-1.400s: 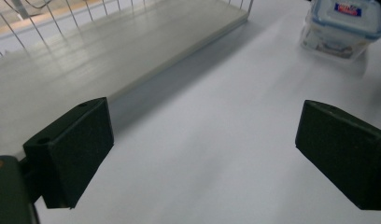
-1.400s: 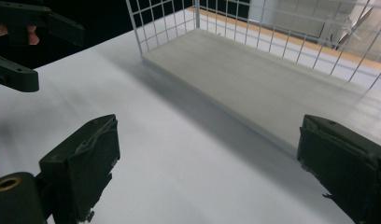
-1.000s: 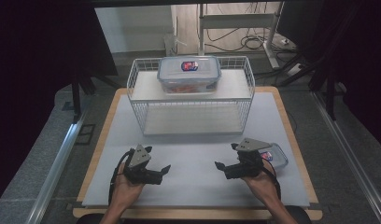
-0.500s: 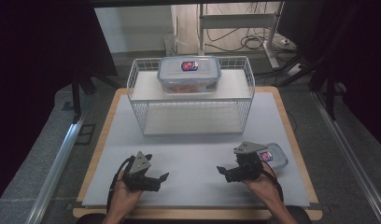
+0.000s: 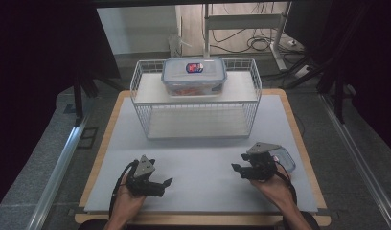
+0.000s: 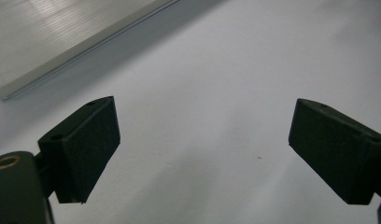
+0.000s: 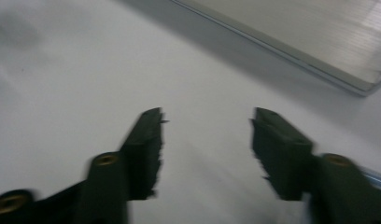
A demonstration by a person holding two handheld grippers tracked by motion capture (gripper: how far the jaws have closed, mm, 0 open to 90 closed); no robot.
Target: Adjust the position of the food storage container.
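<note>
Nothing is picked up yet: left gripper (image 5: 166,183) gapes empty, right gripper (image 5: 236,168) has just been closing on nothing beside the lid (image 5: 285,158).

Spread fingers (image 6: 81,154) above grey mat (image 6: 216,70)

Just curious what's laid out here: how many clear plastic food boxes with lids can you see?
2. One lidded box sits on the top shelf of the white wire rack; a second box lies on the table, partly hidden behind the right gripper.

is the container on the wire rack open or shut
Shut. In the high view the clear container sits on the wire rack's top shelf with its lid lying flat over the rim, something orange visible inside.
</note>
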